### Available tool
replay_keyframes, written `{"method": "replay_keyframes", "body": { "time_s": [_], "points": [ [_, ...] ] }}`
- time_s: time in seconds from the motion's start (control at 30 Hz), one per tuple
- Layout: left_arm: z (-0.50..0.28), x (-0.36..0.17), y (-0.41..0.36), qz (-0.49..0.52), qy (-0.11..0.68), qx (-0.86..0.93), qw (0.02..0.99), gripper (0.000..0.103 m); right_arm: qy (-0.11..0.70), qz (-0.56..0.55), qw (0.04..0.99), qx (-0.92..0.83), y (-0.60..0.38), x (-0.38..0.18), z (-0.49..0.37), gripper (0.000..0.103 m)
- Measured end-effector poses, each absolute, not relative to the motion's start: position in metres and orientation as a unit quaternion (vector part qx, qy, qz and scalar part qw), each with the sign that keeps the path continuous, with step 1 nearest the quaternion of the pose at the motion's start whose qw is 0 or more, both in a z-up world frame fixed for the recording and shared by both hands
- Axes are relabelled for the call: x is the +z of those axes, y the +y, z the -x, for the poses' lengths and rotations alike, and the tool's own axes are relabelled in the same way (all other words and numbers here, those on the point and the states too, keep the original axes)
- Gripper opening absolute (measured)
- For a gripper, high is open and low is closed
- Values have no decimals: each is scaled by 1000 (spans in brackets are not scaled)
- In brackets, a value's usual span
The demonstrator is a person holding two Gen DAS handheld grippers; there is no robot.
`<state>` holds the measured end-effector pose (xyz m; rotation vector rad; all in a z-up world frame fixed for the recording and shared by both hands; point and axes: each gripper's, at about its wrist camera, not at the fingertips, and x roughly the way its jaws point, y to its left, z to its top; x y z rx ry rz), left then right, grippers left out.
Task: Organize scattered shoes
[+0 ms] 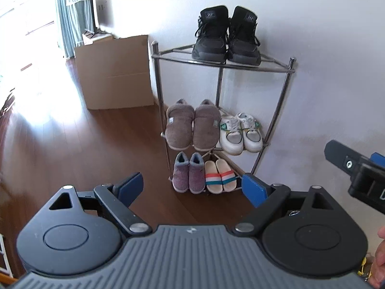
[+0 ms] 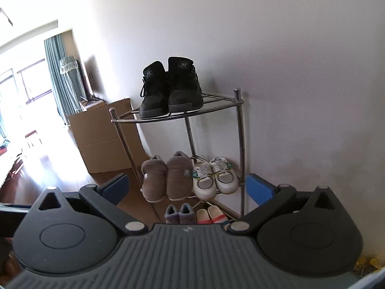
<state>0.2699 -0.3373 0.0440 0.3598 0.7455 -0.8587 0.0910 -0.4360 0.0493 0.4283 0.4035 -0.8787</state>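
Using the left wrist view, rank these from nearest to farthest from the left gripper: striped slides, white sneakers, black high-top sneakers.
1. Striped slides, bottom shelf, closest to the left gripper.
2. White sneakers, middle shelf, right side.
3. Black high-top sneakers, top shelf of the chrome corner rack, farthest.

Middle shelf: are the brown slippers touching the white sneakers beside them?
Cannot tell. In the left wrist view the brown slippers and the white sneakers overlap at the edge; the right wrist view shows no gap either, but overlap may be only line of sight.

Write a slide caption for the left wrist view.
Open left gripper faces a corner shoe rack holding five neatly paired sets of shoes.
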Motion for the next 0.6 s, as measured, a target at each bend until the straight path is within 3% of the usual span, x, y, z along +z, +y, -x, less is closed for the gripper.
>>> {"method": "replay_keyframes", "body": {
  "time_s": [0.6],
  "points": [
    [-230,35,-372,-195,356,-444,799,91,232,-196,835,-459,-444,38,-65,102]
  ]
}}
